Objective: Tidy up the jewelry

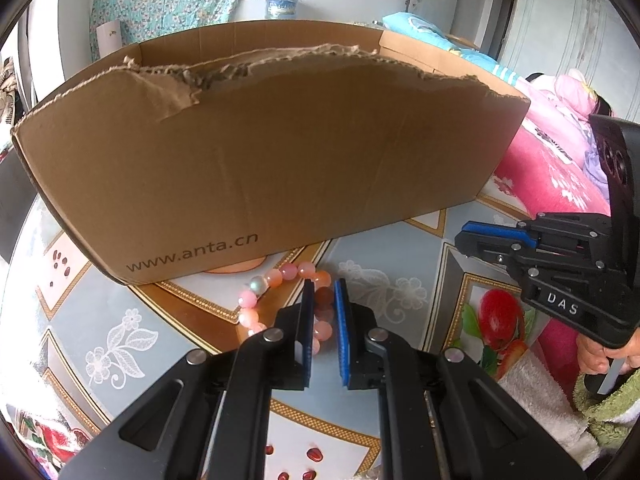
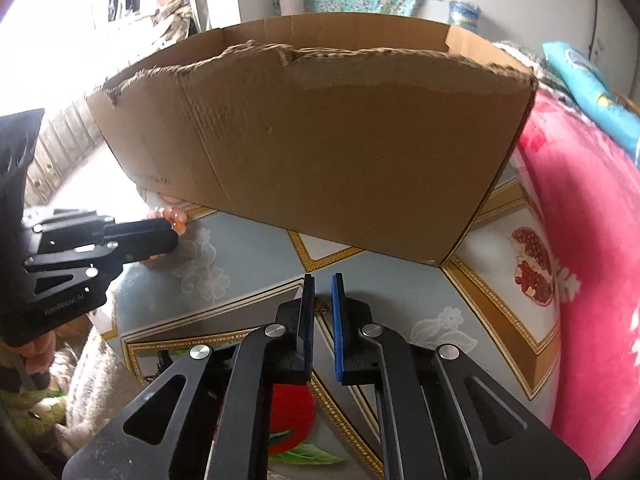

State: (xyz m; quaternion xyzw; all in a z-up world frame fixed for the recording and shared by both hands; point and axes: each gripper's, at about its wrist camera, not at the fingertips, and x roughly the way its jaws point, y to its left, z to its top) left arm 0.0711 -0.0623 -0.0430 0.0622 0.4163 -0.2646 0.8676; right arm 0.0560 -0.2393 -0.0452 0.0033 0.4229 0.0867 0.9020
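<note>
1. The left gripper point(image 1: 325, 284) has its two blue-padded fingers drawn close together over a bracelet point(image 1: 280, 300), and one side of the bead loop runs through the narrow gap between the pads; the pads look pressed on those beads.
2. The bracelet is a ring of round, glossy beads in pale pink, peach and orange, with one pearly grey-green bead among them. It lies on the patterned tablecloth point(image 1: 120, 320), just in front of the near wall of a cardboard box point(image 1: 280, 152).
3. The right gripper point(image 2: 323, 278) has its fingers nearly pressed together, a thin slit between them. A small dark-gold, spiky piece of jewelry point(image 2: 323, 305) shows in that slit, low on the cloth; whether the pads grip it cannot be told.
4. The box has a torn, ragged top edge and a printed web address low on its near wall.
5. Only the left wrist view shows the whole bead loop and the printed address clearly, plus the right gripper from the side, shut, with a hand point(image 1: 600, 354) on its handle.
6. Only the right wrist view shows the small gold piece, and the left gripper point(image 2: 176, 236) from the side with pink beads at its tip.
</note>
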